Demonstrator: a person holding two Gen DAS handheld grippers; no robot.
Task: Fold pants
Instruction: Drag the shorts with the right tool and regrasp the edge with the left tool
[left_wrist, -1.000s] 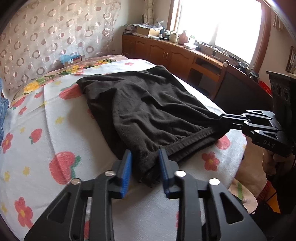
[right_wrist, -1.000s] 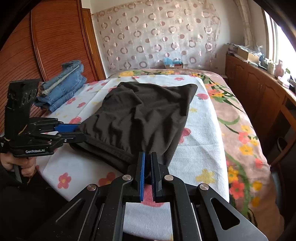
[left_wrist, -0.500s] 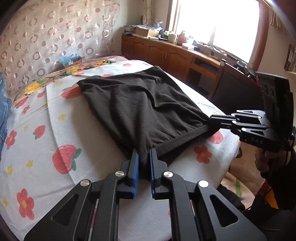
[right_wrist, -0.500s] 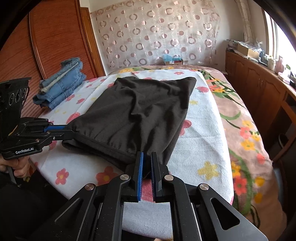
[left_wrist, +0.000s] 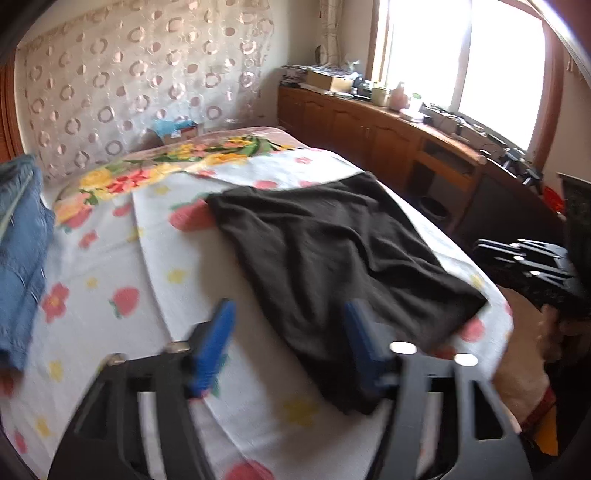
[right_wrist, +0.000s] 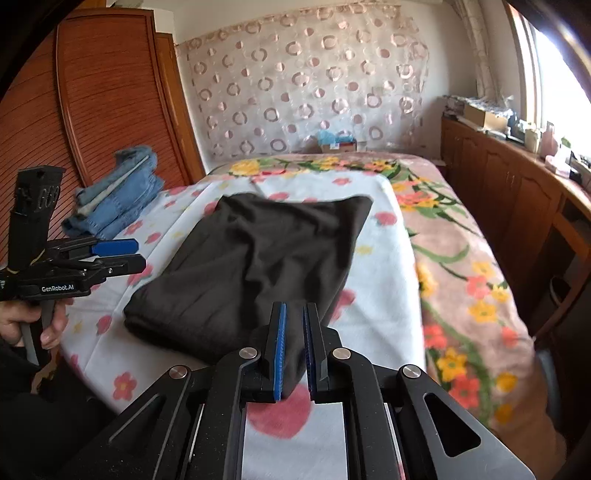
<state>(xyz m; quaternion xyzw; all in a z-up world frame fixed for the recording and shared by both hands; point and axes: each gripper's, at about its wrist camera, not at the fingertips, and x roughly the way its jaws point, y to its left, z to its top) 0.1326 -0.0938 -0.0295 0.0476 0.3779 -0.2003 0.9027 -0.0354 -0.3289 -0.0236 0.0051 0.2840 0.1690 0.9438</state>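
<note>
You've got folded jeans (right_wrist: 114, 201) at the bed's far-left edge, on the white floral towel (right_wrist: 384, 269), w/ a pink flowered blanket (right_wrist: 461, 251) under it. Circle-print curtain (right_wrist: 306, 88) behind the bed, blue-topped box (right_wrist: 338, 142) at its foot. Wood cabinets (left_wrist: 373, 136) run under the window (left_wrist: 461, 59), top cluttered w/ boxes & bottles.

There is 1 pair of black soft-fabric pants (right_wrist: 255, 266), folded flat on 1 white towel printed with red strawberries and flowers (right_wrist: 384, 280). 1 stack of folded blue denim jeans (right_wrist: 118, 199) lies on the bed. 2 black handheld grippers with blue finger pads are in view: the left gripper (right_wrist: 125, 254) and the right gripper (right_wrist: 293, 343). 1 small cardboard box with blue contents (right_wrist: 338, 142) sits by the curtain.
</note>
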